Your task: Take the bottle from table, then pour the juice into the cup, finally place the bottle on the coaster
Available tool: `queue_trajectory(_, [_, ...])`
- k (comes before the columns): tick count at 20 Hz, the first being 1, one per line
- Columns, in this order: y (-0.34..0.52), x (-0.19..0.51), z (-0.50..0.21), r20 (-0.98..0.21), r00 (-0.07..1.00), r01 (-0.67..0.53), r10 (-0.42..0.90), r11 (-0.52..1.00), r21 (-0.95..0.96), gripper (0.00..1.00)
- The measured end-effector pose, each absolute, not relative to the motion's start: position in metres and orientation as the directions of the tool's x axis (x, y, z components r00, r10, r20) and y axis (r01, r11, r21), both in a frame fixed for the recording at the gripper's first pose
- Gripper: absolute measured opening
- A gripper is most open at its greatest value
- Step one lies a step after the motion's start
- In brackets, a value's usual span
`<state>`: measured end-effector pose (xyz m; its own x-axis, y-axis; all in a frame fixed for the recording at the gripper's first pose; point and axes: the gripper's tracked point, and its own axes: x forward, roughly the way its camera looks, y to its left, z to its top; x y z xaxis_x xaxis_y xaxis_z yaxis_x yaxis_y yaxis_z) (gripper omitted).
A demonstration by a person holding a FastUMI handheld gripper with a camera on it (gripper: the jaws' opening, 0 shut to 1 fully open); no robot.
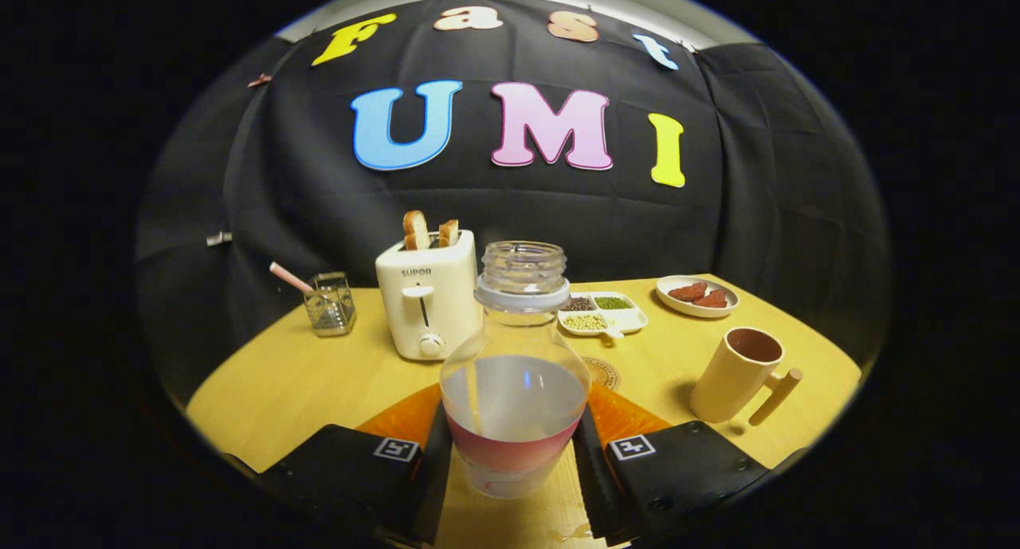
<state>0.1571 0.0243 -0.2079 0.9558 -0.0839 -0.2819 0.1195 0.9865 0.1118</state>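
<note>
You have the bottle (514, 374) between the fingers of the gripper (514, 453); both pads sit against its lower sides at the pink label band, so the claw is closed to the bottle's width and appears to be clamping it; grip is low on the body, likely so the neck stays free for tipping. Bottle is upright, cap off, mouth open, pale liquid up to roughly the shoulder; whether its base is on the table (271, 382) or just lifted you can't tell, it's cut off between the fingers. A few drops lie on the wood under the fingers.

Cup (737, 374) stands ahead and to the right of the fingers, apart from the bottle, mouth up and looking empty, handle turned right, away from the bottle; that leaves its near side open for a pour. Coaster (606, 372) peeks out just behind the bottle on the right, mostly hidden; close by, so the set-down is short.

Toaster (428, 302) with bread stands beyond the bottle to the left; divided dish (603, 314) and small plate (697, 296) sit further back right; glass holder (331, 303) far left; none block the path to the cup.

Judged stage: bottle taken, pour not started; next you'd swing right and tilt over the cup; open mouth means spill risk if you tilt early.
</note>
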Motion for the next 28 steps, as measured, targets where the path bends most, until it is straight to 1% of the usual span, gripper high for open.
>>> queue_trajectory(3, [0.016, 0.157, -0.183, -0.275, 0.958, 0.155, -0.076, 0.948, 0.279, 0.71])
queue_trajectory(7, [-0.004, 0.158, -0.160, -0.282, 0.957, 0.200, -0.065, 0.853, 0.481, 0.71])
queue_trajectory(10, [-0.017, 0.157, -0.155, -0.298, 0.953, 0.234, -0.050, 0.748, 0.622, 0.71])
queue_trajectory(13, [-0.033, 0.159, -0.157, -0.320, 0.947, 0.265, -0.033, 0.645, 0.717, 0.71])
queue_trajectory(17, [-0.050, 0.164, -0.168, -0.362, 0.932, 0.303, 0.011, 0.520, 0.798, 0.71])
queue_trajectory(21, [-0.072, 0.168, -0.185, -0.401, 0.916, 0.362, 0.028, 0.376, 0.853, 0.71])
queue_trajectory(25, [-0.088, 0.173, -0.198, -0.439, 0.897, 0.414, 0.045, 0.260, 0.872, 0.71])
queue_trajectory(28, [-0.087, 0.176, -0.211, -0.481, 0.872, 0.464, 0.088, 0.157, 0.872, 0.71])
